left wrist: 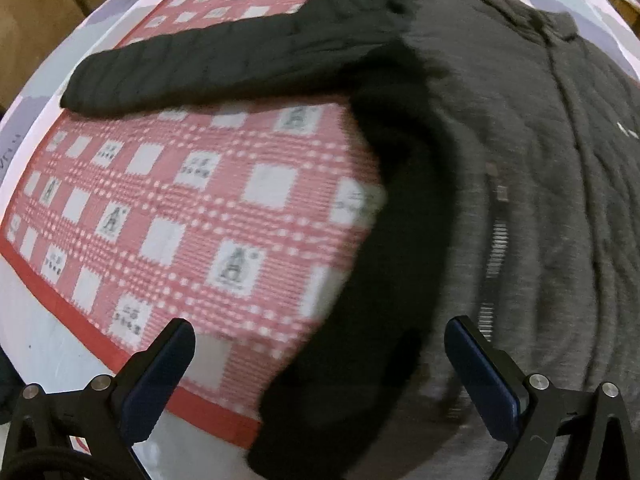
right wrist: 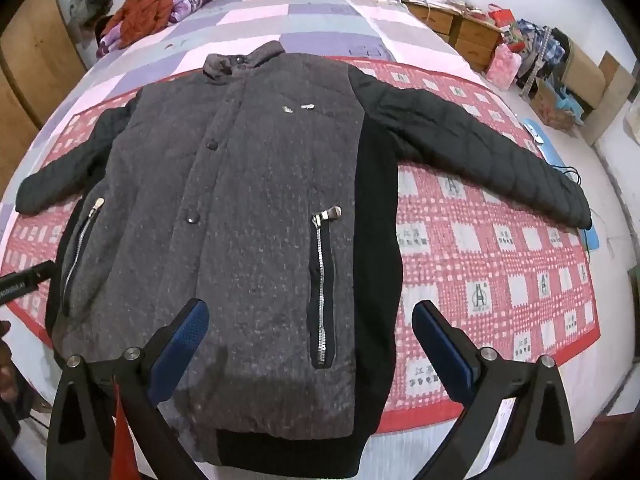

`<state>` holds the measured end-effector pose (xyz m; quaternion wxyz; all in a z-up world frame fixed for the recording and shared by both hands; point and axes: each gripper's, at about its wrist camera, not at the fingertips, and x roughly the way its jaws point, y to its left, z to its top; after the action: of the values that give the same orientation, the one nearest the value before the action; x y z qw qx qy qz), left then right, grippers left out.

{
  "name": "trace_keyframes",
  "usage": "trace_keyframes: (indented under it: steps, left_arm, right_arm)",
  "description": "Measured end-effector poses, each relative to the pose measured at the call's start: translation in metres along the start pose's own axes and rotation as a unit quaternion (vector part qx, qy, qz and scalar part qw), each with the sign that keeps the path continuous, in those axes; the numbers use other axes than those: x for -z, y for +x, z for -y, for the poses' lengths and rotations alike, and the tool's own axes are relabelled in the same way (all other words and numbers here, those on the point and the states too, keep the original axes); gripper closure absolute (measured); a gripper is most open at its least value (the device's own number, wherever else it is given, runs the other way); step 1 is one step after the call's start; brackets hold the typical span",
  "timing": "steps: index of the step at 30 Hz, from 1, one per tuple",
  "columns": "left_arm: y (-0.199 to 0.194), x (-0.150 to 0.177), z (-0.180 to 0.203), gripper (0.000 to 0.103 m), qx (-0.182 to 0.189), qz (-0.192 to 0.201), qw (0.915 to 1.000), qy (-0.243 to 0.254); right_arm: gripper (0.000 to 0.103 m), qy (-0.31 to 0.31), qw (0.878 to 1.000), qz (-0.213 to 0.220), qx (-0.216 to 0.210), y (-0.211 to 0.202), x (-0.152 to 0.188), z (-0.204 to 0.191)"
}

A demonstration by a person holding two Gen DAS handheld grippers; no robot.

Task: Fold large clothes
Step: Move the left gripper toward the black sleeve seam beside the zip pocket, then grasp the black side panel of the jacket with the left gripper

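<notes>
grey jacket (right wrist: 248,200) lies flat, sleeves spread, on the red checked blanket (right wrist: 500,264); left gripper (left wrist: 320,364) and right gripper (right wrist: 310,344) above it, jaws released.

- A grey jacket (right wrist: 248,200) with black sleeves is lying front-up and spread flat on a red and white checked blanket (right wrist: 500,264), collar pointing away from the camera.
- Its two sleeves are stretching out to either side, and the front is lying snapped closed.
- The zip pocket (right wrist: 323,288) on the grey panel is lying closed.
- The right tool (right wrist: 310,330) is hovering above the jacket's hem with its blue-padded fingers (right wrist: 180,344) spread wide, gripping nothing.
- The blanket is covering a bed (right wrist: 304,16) with a pink and purple checked sheet.
- A heap of clothes (right wrist: 148,8) is sitting at the bed's far corner by the wooden headboard.
</notes>
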<state>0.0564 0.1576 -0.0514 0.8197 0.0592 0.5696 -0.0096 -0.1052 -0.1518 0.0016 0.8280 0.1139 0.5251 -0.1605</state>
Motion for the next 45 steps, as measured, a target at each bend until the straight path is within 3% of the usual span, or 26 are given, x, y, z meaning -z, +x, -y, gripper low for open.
trace_keyframes:
  steps: [6, 16, 19, 20, 21, 22, 24, 28, 32, 35, 39, 41, 43, 44, 45]
  left_arm:
    - [0.019, -0.003, -0.017, 0.0, 0.019, -0.01, 0.9995, 0.022]
    - [0.056, 0.008, 0.0, 0.006, 0.071, -0.052, 0.9941, 0.063]
    - [0.063, 0.013, 0.003, 0.017, 0.101, -0.055, 0.9909, 0.071]
    - [0.061, 0.015, 0.007, 0.031, 0.116, -0.05, 0.9883, 0.086]
    - [0.06, 0.016, 0.009, 0.058, 0.136, -0.05, 0.9852, 0.091]
    - [0.059, 0.018, 0.01, 0.068, 0.161, -0.052, 0.9812, 0.093]
    - [0.054, 0.02, 0.01, 0.089, 0.17, -0.046, 0.9798, 0.096]
    - [0.037, 0.027, -0.008, 0.093, 0.179, -0.028, 0.9808, 0.072]
    - [0.001, 0.04, -0.035, 0.094, 0.162, 0.008, 0.9848, 0.061]
    - [-0.014, 0.04, -0.074, 0.103, 0.143, 0.015, 0.9893, 0.026]
    - [0.013, 0.067, -0.12, 0.103, 0.089, -0.038, 0.9951, -0.023]
    - [0.025, 0.073, -0.122, 0.103, 0.11, -0.07, 0.9912, -0.024]
    - [0.017, 0.07, -0.101, 0.103, 0.122, -0.055, 0.9911, 0.004]
    - [0.012, 0.065, -0.084, 0.082, 0.134, -0.044, 0.9896, 0.028]
    - [0.009, 0.062, -0.072, 0.049, 0.14, -0.037, 0.9885, 0.042]
  right_arm:
    - [0.0, -0.03, 0.999, -0.008, -0.022, 0.0, 0.019, -0.021]
    - [0.0, -0.053, 0.998, -0.014, -0.028, 0.0, 0.035, -0.041]
    - [0.0, -0.046, 0.999, -0.011, -0.024, -0.002, 0.036, -0.039]
    - [0.0, -0.043, 0.999, -0.011, -0.022, -0.002, 0.036, -0.038]
    - [0.0, -0.04, 0.999, -0.01, -0.021, -0.003, 0.037, -0.036]
    - [0.0, -0.037, 0.999, -0.009, -0.019, -0.003, 0.037, -0.035]
    - [0.0, -0.031, 0.999, -0.008, -0.014, -0.005, 0.038, -0.034]
    - [0.0, -0.026, 1.0, 0.0, -0.006, -0.009, 0.037, -0.031]
    - [0.0, -0.028, 0.999, 0.013, 0.008, -0.015, 0.035, -0.027]
    - [0.0, -0.025, 0.999, 0.021, 0.015, -0.019, 0.033, -0.022]
    - [0.0, -0.015, 0.999, 0.023, 0.021, -0.021, 0.034, -0.012]
    - [0.0, -0.009, 0.999, 0.023, 0.022, -0.021, 0.035, -0.006]
    - [0.0, -0.006, 1.0, 0.022, 0.021, -0.02, 0.035, 0.0]
    - [0.0, -0.004, 0.999, 0.024, 0.022, -0.021, 0.036, 0.001]
    - [0.0, -0.002, 0.999, 0.025, 0.022, -0.021, 0.036, 0.003]
